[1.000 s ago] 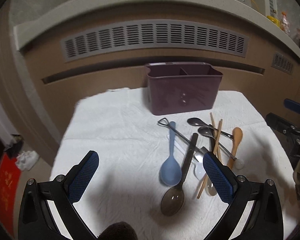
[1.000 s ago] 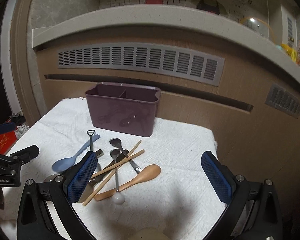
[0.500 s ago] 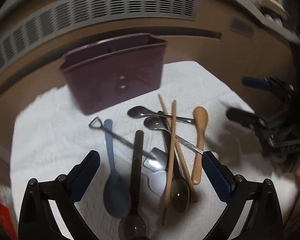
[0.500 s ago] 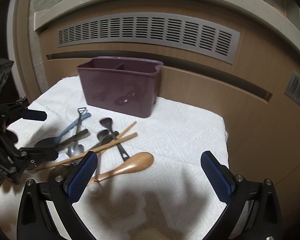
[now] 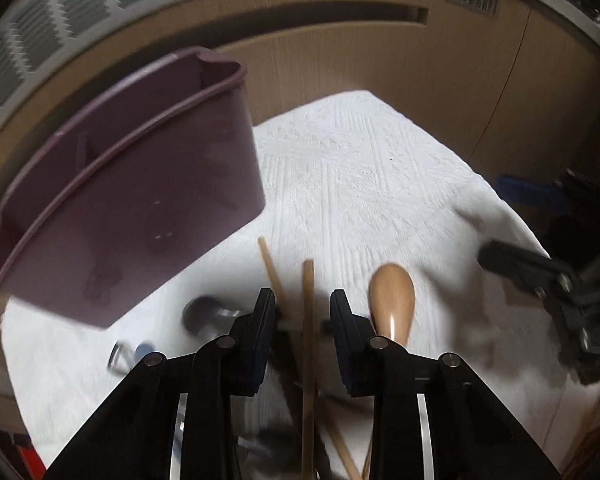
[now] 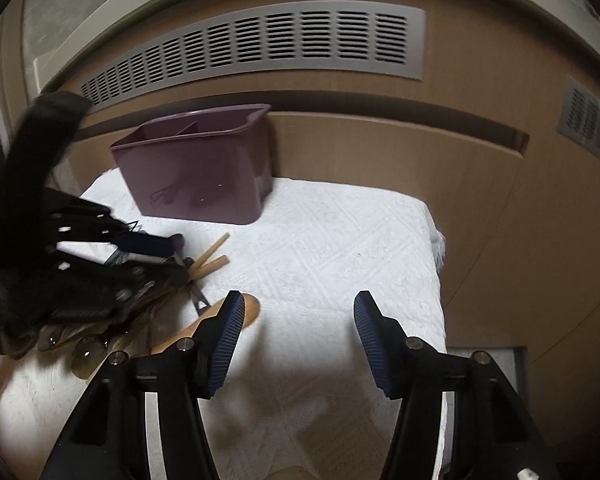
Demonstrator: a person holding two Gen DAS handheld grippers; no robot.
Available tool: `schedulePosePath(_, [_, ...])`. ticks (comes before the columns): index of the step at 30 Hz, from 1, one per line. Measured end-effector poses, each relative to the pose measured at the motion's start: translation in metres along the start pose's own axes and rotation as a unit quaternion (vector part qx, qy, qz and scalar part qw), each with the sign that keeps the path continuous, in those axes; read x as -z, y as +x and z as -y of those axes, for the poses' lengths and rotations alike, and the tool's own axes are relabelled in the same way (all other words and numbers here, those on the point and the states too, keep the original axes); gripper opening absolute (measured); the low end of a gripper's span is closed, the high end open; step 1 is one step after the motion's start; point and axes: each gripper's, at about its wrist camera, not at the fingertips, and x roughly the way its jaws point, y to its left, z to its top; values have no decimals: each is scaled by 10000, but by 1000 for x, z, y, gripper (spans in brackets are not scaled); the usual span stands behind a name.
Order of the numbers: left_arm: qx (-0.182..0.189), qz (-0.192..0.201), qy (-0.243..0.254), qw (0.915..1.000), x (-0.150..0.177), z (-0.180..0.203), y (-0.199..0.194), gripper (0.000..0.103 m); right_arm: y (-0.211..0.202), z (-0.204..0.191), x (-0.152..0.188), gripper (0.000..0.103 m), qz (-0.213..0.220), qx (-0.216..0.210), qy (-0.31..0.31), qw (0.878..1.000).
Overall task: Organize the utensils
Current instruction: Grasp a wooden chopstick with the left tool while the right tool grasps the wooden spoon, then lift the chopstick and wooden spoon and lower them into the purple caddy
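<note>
The left hand-held gripper (image 5: 302, 312) straddles 2 chopsticks (image 5: 308, 320) near the table's (image 5: 360, 168) front edge, jaws narrowed but not visibly clamped. Crossed sticks could scissor apart and slip. The right hand-held gripper (image 6: 298, 316) hangs released. The purple holder (image 6: 196, 176) stands at the back edge.

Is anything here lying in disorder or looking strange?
Yes. The utensils lie in a crossed heap on the white cloth, not in the purple caddy: the two chopsticks cross between the left gripper jaws, beside the wooden spoon. Nothing looks spilled or broken.
</note>
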Motion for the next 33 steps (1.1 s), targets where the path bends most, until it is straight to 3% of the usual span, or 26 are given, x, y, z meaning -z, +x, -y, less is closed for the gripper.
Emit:
schedulePosePath(4, [-46, -325, 168, 9993, -9, 2, 14, 27, 3, 9, 5, 55, -11, -84, 180, 9998])
schedulePosePath(7, [-179, -326, 51, 9993, -10, 0, 15, 15, 7, 12, 6, 55, -24, -160, 232, 9996])
schedulePosePath(13, [272, -494, -539, 9970, -4, -15, 15, 15, 18, 11, 10, 55, -152, -135, 237, 9995])
schedulePosePath(16, [132, -293, -686, 9971, 6, -17, 7, 6, 19, 8, 7, 55, -227, 6, 199, 9995])
schedulePosePath(19, [-106, 240, -834, 9962, 26, -23, -19, 6, 12, 3, 5, 55, -299, 78, 185, 9994])
schedulePosePath(22, [-323, 914, -1200, 9880, 50, -40, -63, 6, 6, -3, 2, 55, -332, 142, 130, 9993])
schedulePosePath(26, [-738, 1731, -1753, 9664, 90, -68, -129, 6, 12, -17, 0, 55, -593, 70, 96, 9982])
schedulePosePath(31, [-860, 2193, -2248, 9455, 128, -98, -176, 6, 38, -39, 7, 55, -1027, -183, 452, 9935])
schedulePosePath(33, [-774, 2283, -2446, 9392, 144, -109, -186, 6, 50, -50, 13, 55, -1116, -35, 554, 9922])
